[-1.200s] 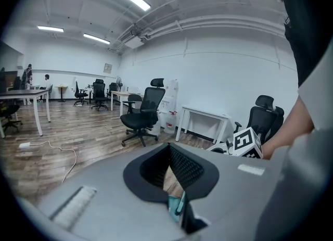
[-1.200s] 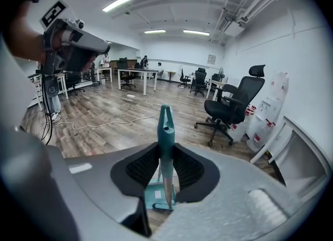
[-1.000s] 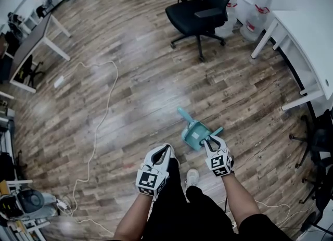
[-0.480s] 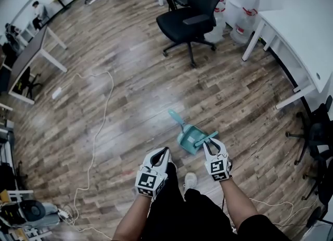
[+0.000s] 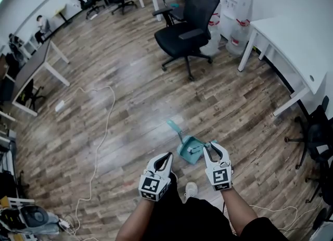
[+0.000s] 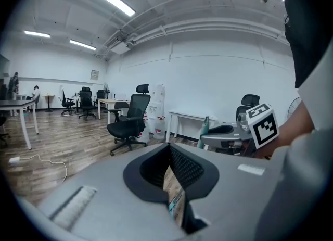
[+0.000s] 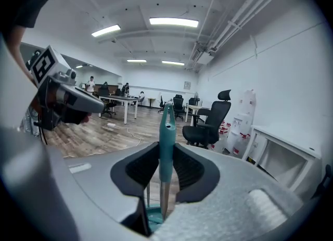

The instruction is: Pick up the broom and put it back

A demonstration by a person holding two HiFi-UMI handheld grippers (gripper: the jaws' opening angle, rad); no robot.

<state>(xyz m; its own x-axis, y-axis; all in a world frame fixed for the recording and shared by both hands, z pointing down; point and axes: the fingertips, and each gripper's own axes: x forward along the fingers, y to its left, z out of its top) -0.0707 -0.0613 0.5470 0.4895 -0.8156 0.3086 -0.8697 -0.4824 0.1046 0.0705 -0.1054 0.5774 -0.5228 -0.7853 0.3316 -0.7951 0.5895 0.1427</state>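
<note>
The broom's teal handle (image 7: pixel 166 130) stands upright between the jaws of my right gripper (image 7: pixel 165 163), which is shut on it. A metal shaft and a teal piece (image 7: pixel 151 215) continue below. In the head view the right gripper (image 5: pixel 214 146) holds the handle's end beside the teal dustpan-shaped head (image 5: pixel 188 148), whose second teal handle (image 5: pixel 173 126) points up-left over the wood floor. Whether that head rests on the floor I cannot tell. My left gripper (image 5: pixel 167 156) hovers to its left, pads together, holding nothing; its jaws (image 6: pixel 169 156) meet in the left gripper view.
A black office chair (image 5: pixel 187 24) stands ahead, with water dispensers (image 5: pixel 234 5) and a white table (image 5: pixel 291 32) to the right. A white cable (image 5: pixel 101 125) trails over the floor at left near a desk (image 5: pixel 31 60). The person's shoe (image 5: pixel 191 190) is below the grippers.
My right gripper has risen with the broom handle still in it. The left gripper has drifted a little up. The head view now looks further into the room.
</note>
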